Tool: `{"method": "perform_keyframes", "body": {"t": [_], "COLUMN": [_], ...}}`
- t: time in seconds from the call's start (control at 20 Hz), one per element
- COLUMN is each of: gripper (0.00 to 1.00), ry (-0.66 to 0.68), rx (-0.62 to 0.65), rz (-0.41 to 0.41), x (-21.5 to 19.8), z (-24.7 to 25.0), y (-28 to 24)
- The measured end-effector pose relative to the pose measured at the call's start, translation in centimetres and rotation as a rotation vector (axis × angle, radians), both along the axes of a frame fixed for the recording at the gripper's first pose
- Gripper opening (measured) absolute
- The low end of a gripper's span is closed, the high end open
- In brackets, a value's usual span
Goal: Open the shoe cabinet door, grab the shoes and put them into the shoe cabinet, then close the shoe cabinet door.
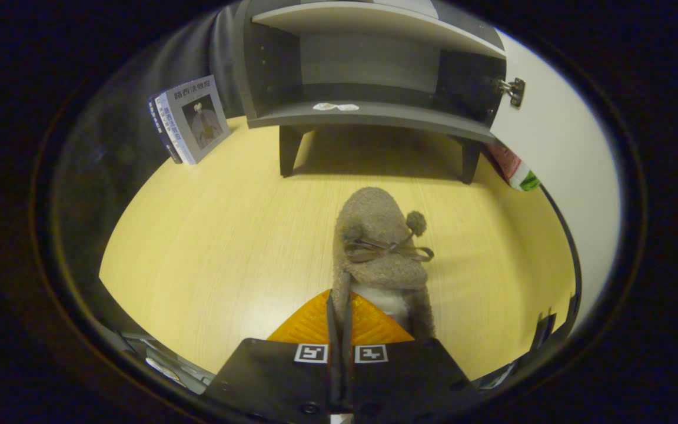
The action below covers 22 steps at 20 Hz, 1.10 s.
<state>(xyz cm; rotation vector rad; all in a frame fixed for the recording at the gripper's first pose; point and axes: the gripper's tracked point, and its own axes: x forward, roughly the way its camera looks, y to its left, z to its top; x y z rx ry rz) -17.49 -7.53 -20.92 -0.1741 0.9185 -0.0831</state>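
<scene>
On the pale wood tabletop [209, 253] there's this dark shoe cabinet [368, 65] standing at the far end, door [557, 147] swung wide open on the right, shelves bare apart from a little sticker on the lower one. A stack of books [189, 121] leans just left of it. Closer in, a fuzzy brown slipper [377, 241] with a bow and pompom points toward the cabinet, and the gripper [339, 321] has its fingers pinched tight on the slipper's heel edge.
</scene>
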Motion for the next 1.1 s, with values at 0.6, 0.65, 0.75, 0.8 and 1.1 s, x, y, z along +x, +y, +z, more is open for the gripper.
{"method": "perform_keyframes", "body": {"t": [0.6, 0.65, 0.75, 0.8, 1.1], "gripper": [0.03, 0.03, 0.03, 0.02, 0.02], "ry": [-0.249, -0.276, -0.330, -0.358, -0.500], "rx": [-0.003, -0.007, -0.019, -0.027, -0.063], "rz": [-0.098, -0.101, -0.101, -0.096, -0.065], "x": [4.5, 4.9, 5.8, 6.2, 9.3], "z": [7.8, 8.7, 10.4, 11.3, 16.0], "y": [-1.8, -1.9, -2.0, -2.0, -2.2]}}
